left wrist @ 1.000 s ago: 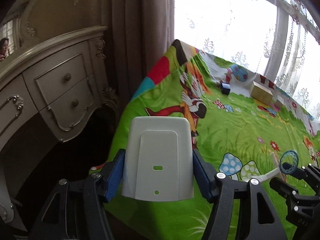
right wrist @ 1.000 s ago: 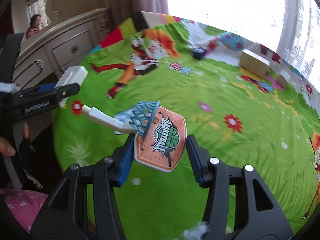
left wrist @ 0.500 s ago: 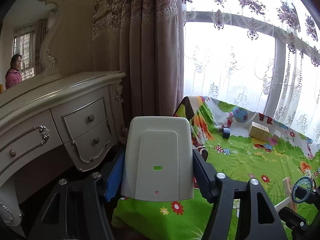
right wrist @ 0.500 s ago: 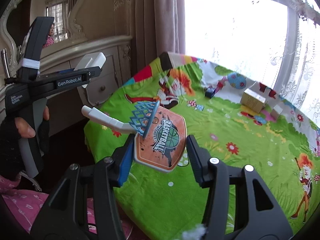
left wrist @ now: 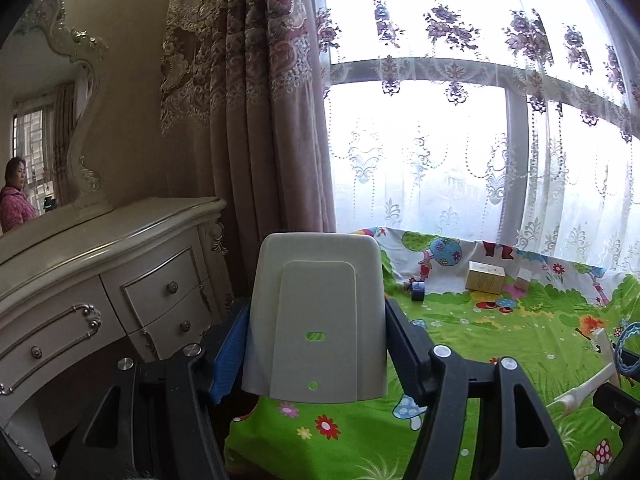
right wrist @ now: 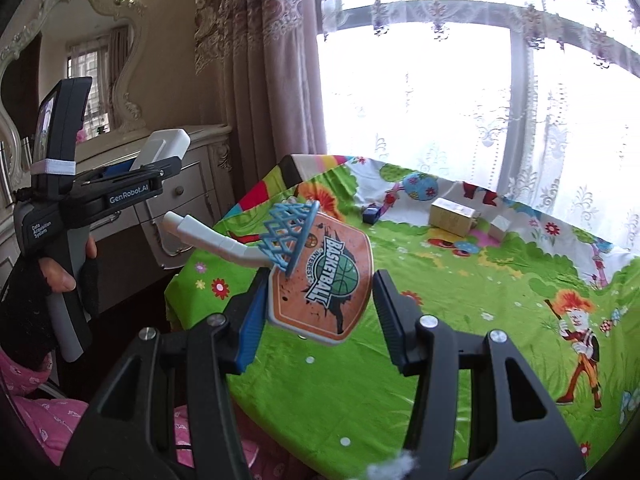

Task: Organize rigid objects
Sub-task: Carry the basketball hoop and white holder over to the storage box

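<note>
A flat white plastic panel with a raised centre and a small slot is clamped edge to edge by the left gripper, its blue pads pressed on both sides so that the panel stands upright and clear of the surface below. A toy basketball hoop, made of an orange printed backboard, a blue net and a white angled arm, is gripped by the right gripper across the backboard, with the net and arm left free to project toward the left gripper. Both pieces are held in the air above the near edge of the bright green cartoon-printed cloth; they appear to be parts of one toy, perhaps base and hoop, though this cannot be confirmed from the views.

Further back on the cloth, well apart from the held parts, a yellowish cardboard box, a small dark blue object and a pale block are seen near the lace-curtained window. To the left a cream ornate dresser with drawers stands just beside the cloth, and could be struck by a wide swing of the left gripper.
</note>
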### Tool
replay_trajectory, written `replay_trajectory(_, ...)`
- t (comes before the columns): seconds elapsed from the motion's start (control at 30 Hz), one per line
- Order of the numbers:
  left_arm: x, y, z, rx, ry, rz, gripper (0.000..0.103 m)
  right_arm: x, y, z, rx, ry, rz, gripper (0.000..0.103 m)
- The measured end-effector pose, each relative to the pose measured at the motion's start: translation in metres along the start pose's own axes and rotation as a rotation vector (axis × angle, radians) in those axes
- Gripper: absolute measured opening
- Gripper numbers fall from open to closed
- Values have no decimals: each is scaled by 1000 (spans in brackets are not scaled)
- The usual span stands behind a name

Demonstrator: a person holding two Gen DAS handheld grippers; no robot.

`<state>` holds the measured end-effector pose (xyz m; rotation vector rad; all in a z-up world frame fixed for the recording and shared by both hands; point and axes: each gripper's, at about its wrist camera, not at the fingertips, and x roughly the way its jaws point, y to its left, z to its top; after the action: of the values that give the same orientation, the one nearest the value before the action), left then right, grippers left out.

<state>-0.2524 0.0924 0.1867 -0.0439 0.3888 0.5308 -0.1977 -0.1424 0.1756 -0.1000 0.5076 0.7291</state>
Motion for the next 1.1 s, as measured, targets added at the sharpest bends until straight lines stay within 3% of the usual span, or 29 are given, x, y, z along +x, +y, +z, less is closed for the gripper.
replay_trajectory(0.3,-35,-65,9,139,-57,-143,65,-55,-41,-13,92,-50,-134,55)
replay_trajectory(0.77,-74,-156,-4,305,-94,-371,65,-132,-93,-49,240,-84,-322,55)
replay_trajectory(1.1,-114,-232,-30,458,-74,-608,65,-215,-119,-79,318,-160,-516,55)
